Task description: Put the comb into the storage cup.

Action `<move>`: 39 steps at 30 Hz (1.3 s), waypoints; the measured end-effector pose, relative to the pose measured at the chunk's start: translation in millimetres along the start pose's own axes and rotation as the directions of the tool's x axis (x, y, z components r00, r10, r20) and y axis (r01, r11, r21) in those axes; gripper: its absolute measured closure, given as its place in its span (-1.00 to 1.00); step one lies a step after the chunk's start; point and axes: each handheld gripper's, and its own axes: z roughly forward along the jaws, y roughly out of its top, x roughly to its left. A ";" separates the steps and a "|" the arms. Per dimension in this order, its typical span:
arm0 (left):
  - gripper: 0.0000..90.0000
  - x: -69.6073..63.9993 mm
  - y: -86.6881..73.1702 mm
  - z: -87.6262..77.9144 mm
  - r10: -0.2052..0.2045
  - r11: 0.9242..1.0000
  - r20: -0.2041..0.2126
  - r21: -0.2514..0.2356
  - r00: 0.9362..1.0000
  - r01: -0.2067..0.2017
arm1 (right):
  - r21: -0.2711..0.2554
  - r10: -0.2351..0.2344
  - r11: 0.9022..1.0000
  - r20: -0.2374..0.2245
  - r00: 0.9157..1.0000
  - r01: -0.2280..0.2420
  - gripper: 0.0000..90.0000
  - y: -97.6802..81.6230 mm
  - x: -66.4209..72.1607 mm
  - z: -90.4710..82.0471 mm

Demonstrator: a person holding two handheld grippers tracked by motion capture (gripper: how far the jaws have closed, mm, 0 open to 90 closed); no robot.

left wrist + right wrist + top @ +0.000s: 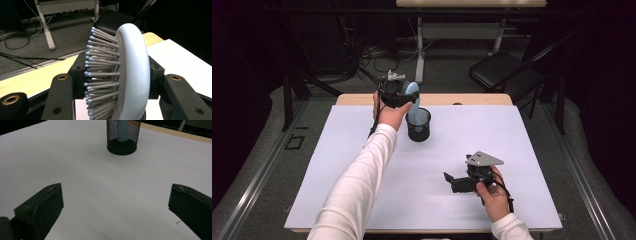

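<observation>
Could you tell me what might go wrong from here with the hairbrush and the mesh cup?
The left claw clamps the hairbrush by its head while the handle stands in the mesh cup. The light cup could tip or lift with the brush. The grip crosses the bristles, so it might slip. The right claw, open and apart, cannot steady the cup.

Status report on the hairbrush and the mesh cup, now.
Left gripper shut on pale blue hairbrush, handle down inside black mesh cup. Right gripper open, low over white table sheet. Nothing in the way.
</observation>
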 end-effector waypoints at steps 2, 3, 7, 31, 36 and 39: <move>0.10 0.8 -1.4 0.7 -0.004 1.000 -0.001 0.004 1.000 0.004 | 0.002 0.001 1.000 0.000 1.000 -0.001 -1.00 -0.1 -0.1 0.2; 0.10 1.3 -2.1 1.1 -0.004 1.000 -0.002 0.005 1.000 0.004 | 0.003 0.002 1.000 -0.001 1.000 -0.002 -1.00 -0.1 0.2 0.2; 0.10 2.4 -4.5 2.4 -0.008 1.000 -0.001 0.006 1.000 0.008 | 0.006 0.003 1.000 -0.001 1.000 -0.003 -1.00 -0.1 0.4 0.4; 0.06 -0.6 -10.5 9.7 -0.002 1.000 0.019 -0.012 1.000 0.002 | 0.009 0.001 1.000 -0.005 1.000 -0.001 -1.00 -0.5 0.9 1.9; 0.05 -1.2 -10.7 10.3 -0.002 1.000 0.016 -0.016 1.000 0.003 | 0.010 0.002 1.000 -0.005 1.000 -0.002 -1.00 -0.5 0.7 2.1; 0.05 -2.2 -10.6 10.5 0.003 1.000 0.014 -0.017 1.000 -0.003 | 0.008 0.000 1.000 -0.006 1.000 0.000 -1.00 -0.4 0.8 2.0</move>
